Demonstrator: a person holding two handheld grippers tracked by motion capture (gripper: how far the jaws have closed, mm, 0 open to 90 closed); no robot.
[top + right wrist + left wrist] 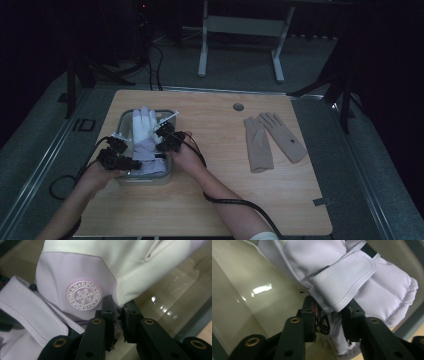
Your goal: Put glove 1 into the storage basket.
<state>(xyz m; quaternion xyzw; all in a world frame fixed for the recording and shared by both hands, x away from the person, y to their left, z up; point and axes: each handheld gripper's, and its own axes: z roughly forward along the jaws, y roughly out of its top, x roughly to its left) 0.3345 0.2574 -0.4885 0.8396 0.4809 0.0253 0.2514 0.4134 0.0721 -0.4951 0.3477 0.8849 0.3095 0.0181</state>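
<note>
A padded white and lilac ski glove [145,137] lies in a clear plastic bin [123,119] at the table's left. My left gripper [134,163] is at the glove's cuff end; in the left gripper view its jaws pinch the lilac cuff strap [342,287], left gripper [329,315]. My right gripper [161,131] is at the glove's right side. In the right gripper view the right gripper [118,315] is shut on a fold of lilac fabric just below the round snowflake badge [84,295].
A pair of beige knit gloves [272,140] lies flat on the right half of the wooden table [220,200]. A round grommet [238,107] sits near the far edge. Black cables [235,202] trail from both grippers toward the near side.
</note>
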